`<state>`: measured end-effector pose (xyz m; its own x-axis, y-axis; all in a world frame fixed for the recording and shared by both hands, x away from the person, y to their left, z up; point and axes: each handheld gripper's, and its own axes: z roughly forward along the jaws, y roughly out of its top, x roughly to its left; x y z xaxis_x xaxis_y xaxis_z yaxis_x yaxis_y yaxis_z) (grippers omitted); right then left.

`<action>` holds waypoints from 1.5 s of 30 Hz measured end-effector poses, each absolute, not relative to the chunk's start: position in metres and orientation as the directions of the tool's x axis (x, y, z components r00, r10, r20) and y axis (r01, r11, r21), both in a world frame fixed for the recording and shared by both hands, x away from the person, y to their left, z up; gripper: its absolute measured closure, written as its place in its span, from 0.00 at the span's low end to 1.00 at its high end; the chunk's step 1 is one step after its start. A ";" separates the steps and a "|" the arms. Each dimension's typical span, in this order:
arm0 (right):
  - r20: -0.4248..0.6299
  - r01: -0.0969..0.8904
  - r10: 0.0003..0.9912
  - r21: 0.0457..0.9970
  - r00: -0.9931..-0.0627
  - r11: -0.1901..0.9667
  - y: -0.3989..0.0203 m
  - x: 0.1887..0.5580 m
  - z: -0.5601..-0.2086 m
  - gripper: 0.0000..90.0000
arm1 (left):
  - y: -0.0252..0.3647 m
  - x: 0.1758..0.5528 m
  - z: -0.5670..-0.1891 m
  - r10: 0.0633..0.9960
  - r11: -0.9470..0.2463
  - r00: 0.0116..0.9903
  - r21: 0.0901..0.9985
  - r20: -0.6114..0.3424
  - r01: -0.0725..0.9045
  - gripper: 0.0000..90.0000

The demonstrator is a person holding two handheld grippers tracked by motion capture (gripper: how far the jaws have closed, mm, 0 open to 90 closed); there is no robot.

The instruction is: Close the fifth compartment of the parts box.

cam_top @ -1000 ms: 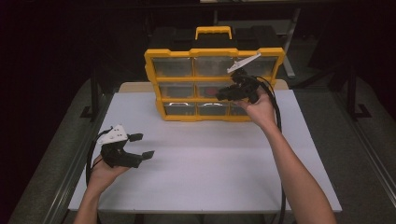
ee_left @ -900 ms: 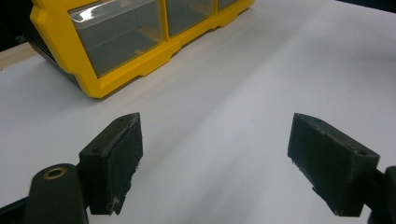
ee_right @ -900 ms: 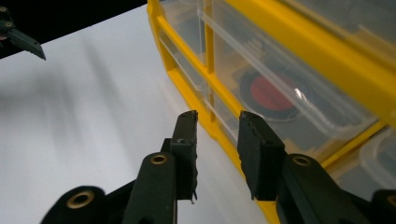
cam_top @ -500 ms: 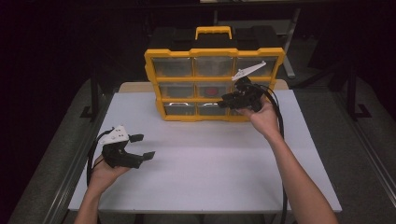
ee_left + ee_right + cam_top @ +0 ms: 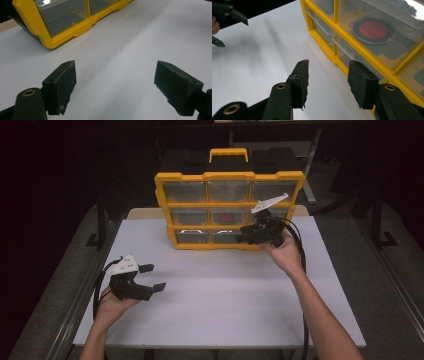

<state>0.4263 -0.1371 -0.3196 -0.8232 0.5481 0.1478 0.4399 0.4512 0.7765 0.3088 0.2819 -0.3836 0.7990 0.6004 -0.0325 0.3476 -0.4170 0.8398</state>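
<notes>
We had the right gripper (image 5: 246, 234) at the bottom row of the yellow organiser (image 5: 229, 176), which stood upright at the far edge of the white table (image 5: 225, 295); its jaws had just been opening, with nothing between them. The left gripper (image 5: 154, 277) waited wide open and empty, well apart. To do this well, we judged we should line the jaws up squarely on the lower drawer's (image 5: 352, 53) lip before closing.

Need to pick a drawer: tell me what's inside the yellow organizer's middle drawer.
Through the yellow organizer's clear middle drawer, a round black container with a red centre lies flat. Its contents and the drawer's back stay hidden by glare.
</notes>
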 end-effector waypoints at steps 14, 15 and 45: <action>0.171 0.460 0.567 0.784 -0.806 0.417 -0.156 0.411 -0.336 0.46 | 0.282 0.309 -0.388 0.606 -0.421 0.795 0.832 -0.040 0.362 0.20; 0.176 0.464 0.569 0.784 -0.803 0.413 -0.157 0.410 -0.336 0.46 | 0.282 0.309 -0.388 0.606 -0.420 0.794 0.832 -0.040 0.363 0.20; 0.180 0.486 0.614 0.789 -0.769 0.376 -0.192 0.378 -0.366 0.27 | 0.286 0.306 -0.396 0.614 -0.445 0.789 0.812 -0.030 0.377 0.20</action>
<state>0.3783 -0.1917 -0.3663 -0.7685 0.6139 0.1803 0.4856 0.3762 0.7891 0.3056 0.2864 -0.3961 0.7889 0.6139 -0.0296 0.3769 -0.4452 0.8123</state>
